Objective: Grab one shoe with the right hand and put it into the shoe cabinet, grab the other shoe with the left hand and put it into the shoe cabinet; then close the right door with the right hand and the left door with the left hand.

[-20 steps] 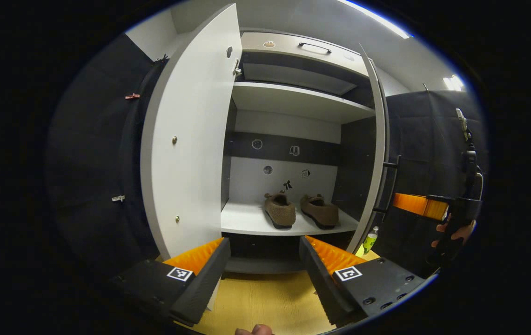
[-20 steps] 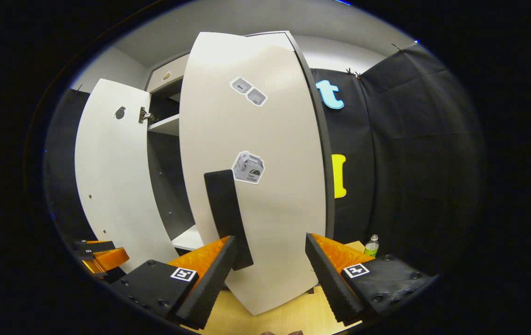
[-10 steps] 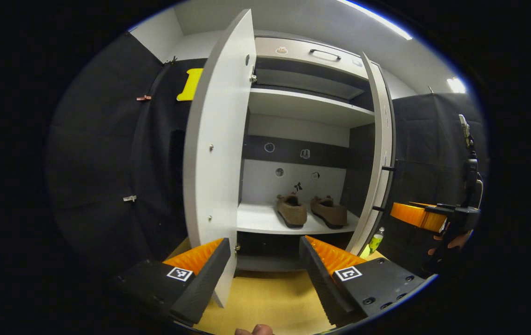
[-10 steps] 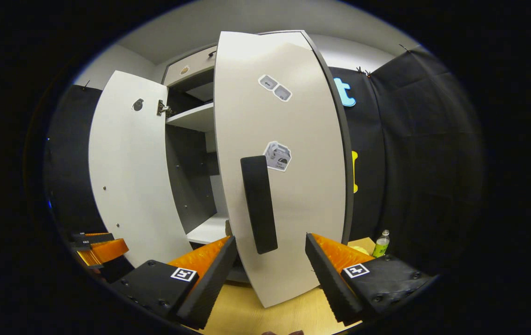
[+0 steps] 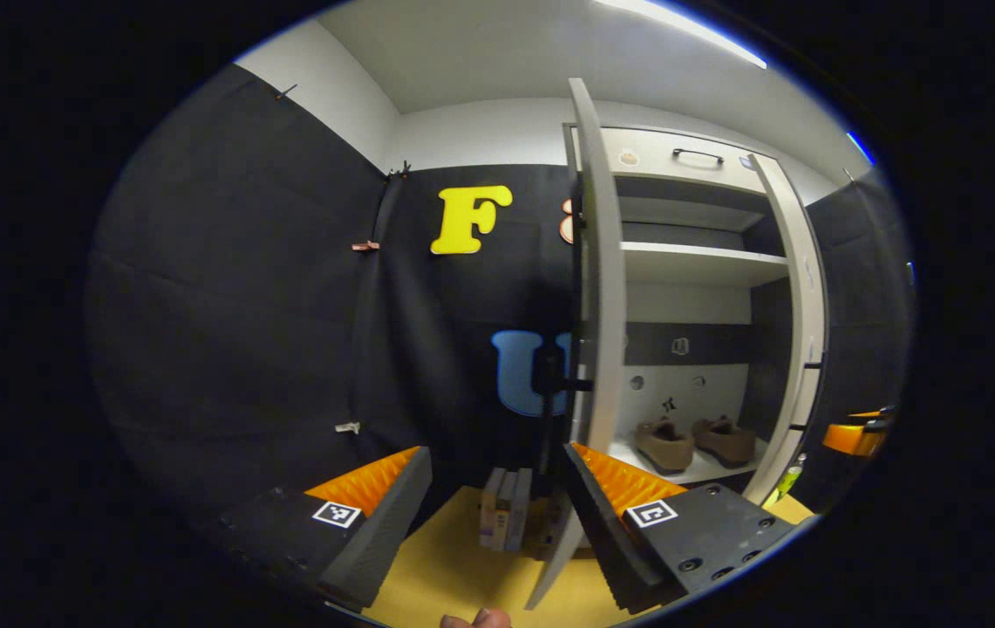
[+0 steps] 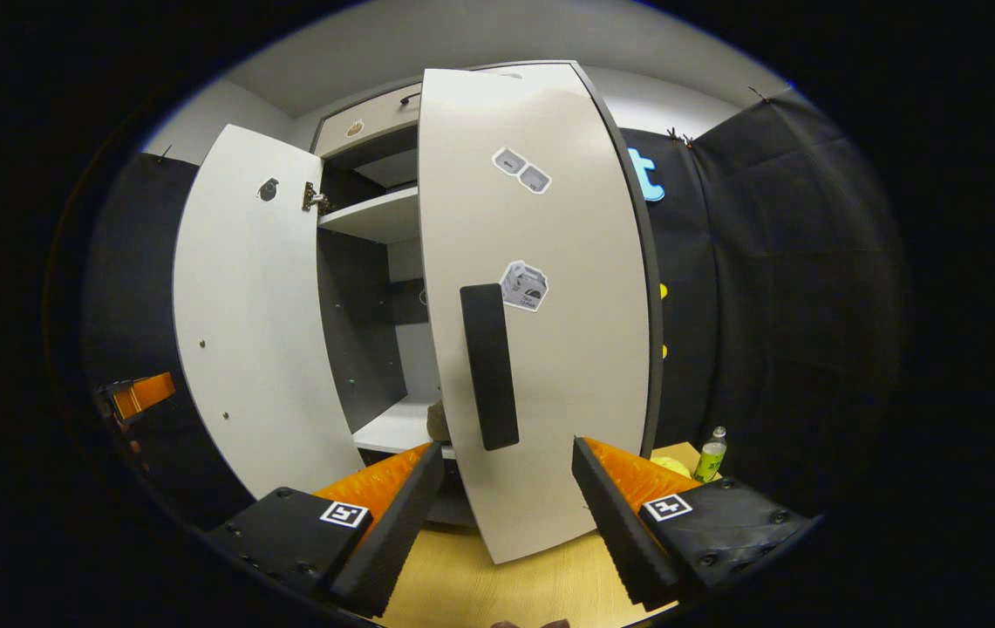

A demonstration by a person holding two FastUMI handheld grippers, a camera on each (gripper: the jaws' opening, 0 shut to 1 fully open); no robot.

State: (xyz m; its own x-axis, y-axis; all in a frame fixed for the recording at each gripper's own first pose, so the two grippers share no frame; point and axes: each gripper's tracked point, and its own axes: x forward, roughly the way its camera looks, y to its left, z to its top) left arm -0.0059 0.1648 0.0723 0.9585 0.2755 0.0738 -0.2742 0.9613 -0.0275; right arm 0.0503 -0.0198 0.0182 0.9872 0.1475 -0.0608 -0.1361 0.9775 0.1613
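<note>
Both shoes (image 5: 693,442) already sit on the cabinet shelf (image 5: 706,472), beyond and right of my left gripper (image 5: 497,506), so I hold both jaws apart and empty for pushing; the right gripper (image 6: 506,515) faces the right door (image 6: 549,349), its handle (image 6: 488,366) just ahead between the jaws. The left door (image 5: 597,349) stands edge-on ahead of the left jaws, hiding part of the interior; I cannot tell whether the right jaws touch their door.

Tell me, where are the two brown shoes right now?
In the left gripper view, the brown shoes sit side by side on the cabinet's low shelf, between the two open doors.
</note>
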